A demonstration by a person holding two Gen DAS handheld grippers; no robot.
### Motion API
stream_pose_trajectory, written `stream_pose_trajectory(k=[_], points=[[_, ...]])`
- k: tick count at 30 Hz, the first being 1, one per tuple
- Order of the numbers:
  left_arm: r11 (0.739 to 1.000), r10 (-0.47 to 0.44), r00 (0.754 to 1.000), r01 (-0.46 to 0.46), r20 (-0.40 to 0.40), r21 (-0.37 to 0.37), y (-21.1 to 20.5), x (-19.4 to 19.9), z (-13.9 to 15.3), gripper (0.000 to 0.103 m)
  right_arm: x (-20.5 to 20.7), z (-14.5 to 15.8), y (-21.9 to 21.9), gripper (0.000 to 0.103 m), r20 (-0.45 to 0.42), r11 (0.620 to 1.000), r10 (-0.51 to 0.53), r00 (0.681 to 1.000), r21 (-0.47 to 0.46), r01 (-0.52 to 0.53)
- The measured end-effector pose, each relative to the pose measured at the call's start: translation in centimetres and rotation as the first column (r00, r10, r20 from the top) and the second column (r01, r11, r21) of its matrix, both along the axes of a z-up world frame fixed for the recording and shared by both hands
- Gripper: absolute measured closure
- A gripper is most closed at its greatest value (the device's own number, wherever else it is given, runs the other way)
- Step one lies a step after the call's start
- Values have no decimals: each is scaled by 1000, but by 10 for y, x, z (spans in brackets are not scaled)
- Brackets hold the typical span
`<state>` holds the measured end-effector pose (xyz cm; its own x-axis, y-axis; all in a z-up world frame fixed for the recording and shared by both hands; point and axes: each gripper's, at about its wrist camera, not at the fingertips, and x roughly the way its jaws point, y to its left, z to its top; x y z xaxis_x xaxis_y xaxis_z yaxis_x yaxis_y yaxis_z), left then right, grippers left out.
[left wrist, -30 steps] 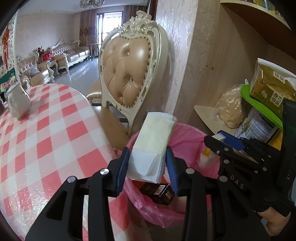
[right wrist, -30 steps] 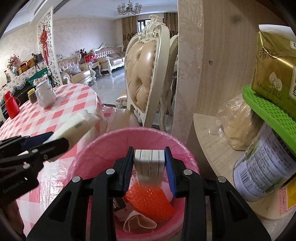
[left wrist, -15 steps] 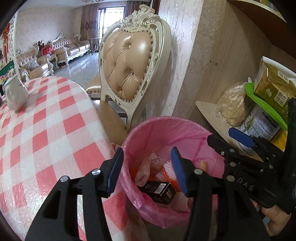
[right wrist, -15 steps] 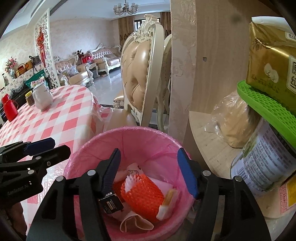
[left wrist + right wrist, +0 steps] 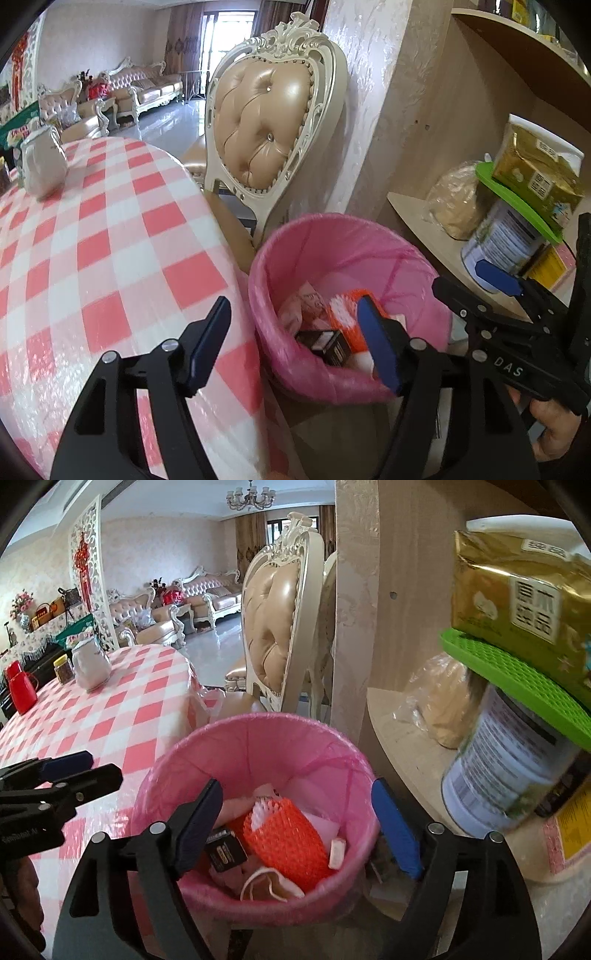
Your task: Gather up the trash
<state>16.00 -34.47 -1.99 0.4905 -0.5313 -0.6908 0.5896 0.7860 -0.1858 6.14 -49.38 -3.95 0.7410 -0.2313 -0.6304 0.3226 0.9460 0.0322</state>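
Observation:
A bin with a pink liner (image 5: 343, 236) (image 5: 258, 734) stands between the table and the shelf. It holds trash: an orange foam net (image 5: 288, 834), a black box (image 5: 225, 849) (image 5: 328, 345), white and pink scraps. My left gripper (image 5: 295, 339) is open and empty, its fingers spanning the bin's near-left rim. My right gripper (image 5: 295, 819) is open and empty above the bin, jaws wide. The right gripper also shows in the left wrist view (image 5: 491, 288), and the left gripper in the right wrist view (image 5: 74, 771).
A table with a red-and-white checked cloth (image 5: 92, 240) is left of the bin, with a white teapot (image 5: 40, 170) on it. A tufted chair (image 5: 266, 129) stands behind. A wooden shelf (image 5: 402, 731) on the right holds a can (image 5: 506, 771), bags and a green mat.
Both grippers opened and dropped what they held, the left a white packet and the right a small white box, into the bin. Both jaws have since opened wider.

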Motion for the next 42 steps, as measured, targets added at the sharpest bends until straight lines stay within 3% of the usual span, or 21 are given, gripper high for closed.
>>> stream_pose_trajectory(k=[4, 10, 26, 42], points=[[1000, 8, 1000, -8, -5, -7, 10, -11, -2, 24, -13, -4, 3, 20, -15, 1000, -9, 1000, -3, 9], [1000, 17, 1000, -17, -18, -8, 21, -28, -5, 21, -30, -3, 4, 18, -13, 1000, -26, 1000, 3, 26], [1000, -19, 1000, 19, -1, -12, 21, -51, -1, 18, -56, -1, 8, 18, -28, 999, -32, 999, -10, 31], [1000, -18, 1000, 18, 0, -12, 22, -50, 0, 18, -53, 2, 10, 18, -25, 1000, -22, 999, -7, 22]])
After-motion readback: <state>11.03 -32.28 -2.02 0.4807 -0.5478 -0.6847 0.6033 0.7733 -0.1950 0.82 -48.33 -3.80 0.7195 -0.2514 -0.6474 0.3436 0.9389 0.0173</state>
